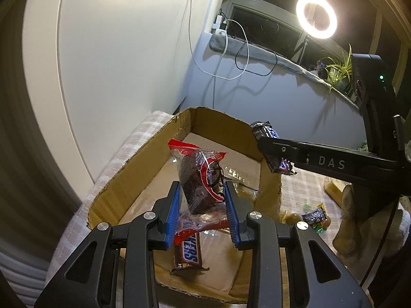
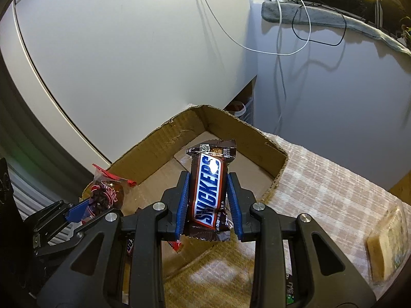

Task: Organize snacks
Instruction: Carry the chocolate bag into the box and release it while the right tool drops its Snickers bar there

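My left gripper [image 1: 203, 190] is shut on a clear red-edged packet with a dark cake [image 1: 199, 179] and holds it above the open cardboard box [image 1: 143, 164]. A Snickers bar [image 1: 188, 252] lies on the box floor under it. My right gripper [image 2: 208, 182] is shut on another Snickers bar [image 2: 209, 184] and holds it above the box [image 2: 159, 143]. In the left wrist view the right gripper [image 1: 267, 146] with its bar [image 1: 269, 133] hangs over the box's right wall. In the right wrist view the left gripper [image 2: 84, 205] and its packet [image 2: 105, 195] are at the lower left.
The box sits on a checked cloth [image 2: 321, 195]. Loose sweets [image 1: 314, 218] and a wrapped yellow snack [image 2: 385, 246] lie on the cloth to the right. A white wall stands behind, with hanging cables [image 1: 231, 51] and a ring light [image 1: 316, 16].
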Demonstrator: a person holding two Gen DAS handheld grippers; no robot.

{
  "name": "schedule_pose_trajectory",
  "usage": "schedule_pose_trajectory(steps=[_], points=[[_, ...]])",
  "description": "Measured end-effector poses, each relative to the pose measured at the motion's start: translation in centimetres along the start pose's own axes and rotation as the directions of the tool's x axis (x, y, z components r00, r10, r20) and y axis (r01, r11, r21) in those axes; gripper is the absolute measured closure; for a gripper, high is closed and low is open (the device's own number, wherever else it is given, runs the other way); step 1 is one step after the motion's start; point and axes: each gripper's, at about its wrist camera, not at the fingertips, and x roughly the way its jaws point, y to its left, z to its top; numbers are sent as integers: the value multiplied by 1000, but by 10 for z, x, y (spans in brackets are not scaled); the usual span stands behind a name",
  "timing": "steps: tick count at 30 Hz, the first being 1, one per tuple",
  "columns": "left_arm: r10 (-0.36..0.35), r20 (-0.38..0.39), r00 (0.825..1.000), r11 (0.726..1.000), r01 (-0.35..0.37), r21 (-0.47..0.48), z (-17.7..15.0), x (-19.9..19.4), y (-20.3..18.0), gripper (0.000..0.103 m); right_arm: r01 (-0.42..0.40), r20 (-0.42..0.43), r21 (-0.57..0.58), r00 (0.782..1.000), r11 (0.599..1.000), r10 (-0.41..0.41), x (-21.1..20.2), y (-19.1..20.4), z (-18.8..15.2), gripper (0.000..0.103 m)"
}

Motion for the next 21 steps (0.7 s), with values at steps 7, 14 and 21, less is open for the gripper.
schedule_pose_trajectory(steps=[7,14,21], points=[[0,-10,1000,1000,0,4,1,2,-1,71,-5,-9,-13,1000,1000,5,5,3,1,73],[12,2,1000,1000,-12,-3,2,1,-1,66,22,28,-34,999,999,-21,-3,8,2,30],[20,20,1000,1000,-20,9,1,-5,-4,53,39,60,-40,998,998,-36,-18,9,3,19]])
